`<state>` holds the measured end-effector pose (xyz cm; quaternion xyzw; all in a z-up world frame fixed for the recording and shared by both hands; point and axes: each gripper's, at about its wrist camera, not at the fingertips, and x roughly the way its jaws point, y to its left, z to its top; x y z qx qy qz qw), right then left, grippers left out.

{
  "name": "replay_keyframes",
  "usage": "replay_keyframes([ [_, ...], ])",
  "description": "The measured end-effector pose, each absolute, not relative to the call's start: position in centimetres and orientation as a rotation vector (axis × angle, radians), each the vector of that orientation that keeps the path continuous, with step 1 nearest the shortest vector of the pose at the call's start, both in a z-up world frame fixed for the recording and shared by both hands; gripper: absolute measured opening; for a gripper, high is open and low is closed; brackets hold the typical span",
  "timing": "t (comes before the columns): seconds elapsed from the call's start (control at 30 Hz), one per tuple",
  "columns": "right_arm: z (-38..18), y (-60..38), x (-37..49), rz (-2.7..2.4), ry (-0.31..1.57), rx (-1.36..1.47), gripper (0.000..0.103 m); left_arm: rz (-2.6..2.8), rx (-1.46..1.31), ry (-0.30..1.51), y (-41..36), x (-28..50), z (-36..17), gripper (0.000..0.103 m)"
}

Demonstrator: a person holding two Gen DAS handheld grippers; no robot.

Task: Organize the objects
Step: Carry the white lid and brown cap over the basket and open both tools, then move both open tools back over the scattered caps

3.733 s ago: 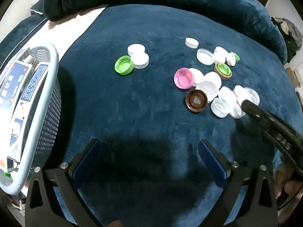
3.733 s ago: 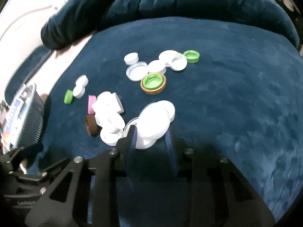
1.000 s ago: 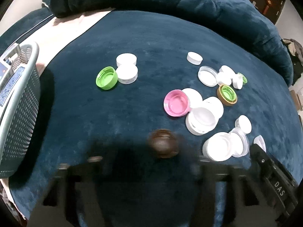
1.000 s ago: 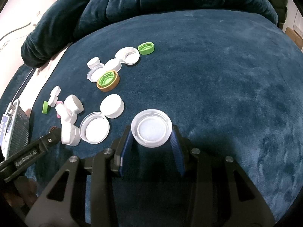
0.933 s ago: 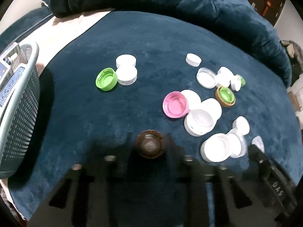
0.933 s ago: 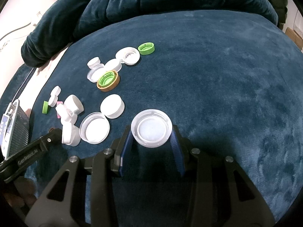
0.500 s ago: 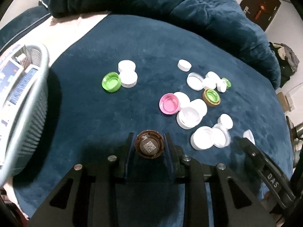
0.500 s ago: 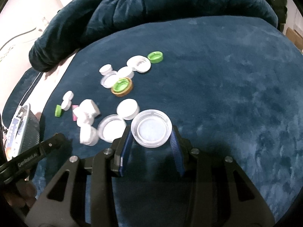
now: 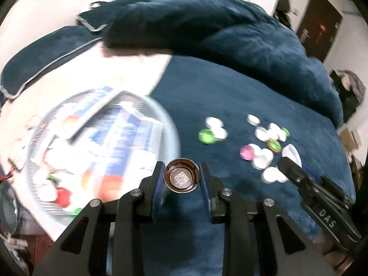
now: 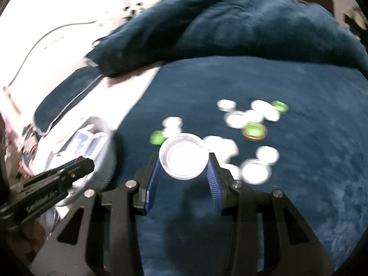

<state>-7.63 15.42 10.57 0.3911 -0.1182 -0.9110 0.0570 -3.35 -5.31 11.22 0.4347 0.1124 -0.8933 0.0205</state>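
Note:
My left gripper (image 9: pixel 181 179) is shut on a brown cap (image 9: pixel 181 178) with a QR code inside, held in the air beside the rim of a pale blue basket (image 9: pixel 169 126). My right gripper (image 10: pixel 184 159) is shut on a white cap (image 10: pixel 184 156), lifted above the blue blanket. Several loose caps lie on the blanket: white ones (image 9: pixel 262 161), a pink one (image 9: pixel 246 152), a green one (image 9: pixel 206 136) and a gold-rimmed green one (image 10: pixel 254 132). The right gripper also shows at the right of the left wrist view (image 9: pixel 285 163). The left gripper shows at the left of the right wrist view (image 10: pixel 87 164).
The basket holds blue and white boxes (image 9: pixel 119 135) and small coloured items (image 9: pixel 62 195). A bunched dark blue blanket (image 9: pixel 207 36) rises behind the caps. A pale sheet (image 9: pixel 57 76) lies at the left. A door (image 9: pixel 319 23) stands at the far right.
Both grippers have risen and swung left toward the basket, each still holding its cap. The basket has come into full view under the left gripper.

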Motion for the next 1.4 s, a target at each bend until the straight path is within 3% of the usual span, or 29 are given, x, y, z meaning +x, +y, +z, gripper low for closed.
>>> replay_keyframes([
  [0.4,13.4,-0.9,-7.6,-2.485,-0.084,1.039,0.040,-2.595,1.242,0.591,-20.6,0.6,12.7,0.030],
  [0.7,11.6,-6.8,-8.1,-2.352,0.091,1.062,0.042,-2.584,1.307,0.731,-23.2,0.0,10.2,0.031],
  [0.73,11.4,-7.0,-8.2,-2.342,0.096,1.069,0.045,-2.587,1.315,0.735,-23.1,0.0,10.1,0.041],
  [0.77,11.4,-7.1,-8.1,-2.343,0.101,1.065,0.056,-2.592,1.321,0.742,-23.1,0.0,10.0,0.061],
  [0.8,11.6,-7.1,-7.9,-2.351,0.100,1.047,0.071,-2.595,1.316,0.749,-23.1,0.1,10.0,0.072],
  [0.83,11.8,-6.9,-7.7,-2.356,0.094,1.029,0.077,-2.596,1.301,0.752,-23.0,0.3,10.2,0.086],
  [0.87,12.1,-6.5,-7.6,-2.368,0.086,1.006,0.084,-2.599,1.283,0.752,-23.1,0.5,10.3,0.087],
  [1.0,13.0,-4.7,-7.7,-2.454,0.072,0.980,0.086,-2.549,1.253,0.688,-23.0,1.1,10.6,0.089],
  [1.1,13.3,-2.1,-8.1,-2.532,0.006,0.998,0.098,-2.503,1.238,0.588,-22.4,1.2,10.7,0.102],
  [1.17,13.0,-0.2,-8.5,-2.585,-0.037,1.027,0.103,-2.500,1.231,0.529,-21.8,1.2,10.8,0.102],
  [1.4,12.4,5.3,-9.7,-2.706,-0.186,1.153,0.103,-2.543,1.244,0.343,-18.2,0.6,11.7,0.102],
])
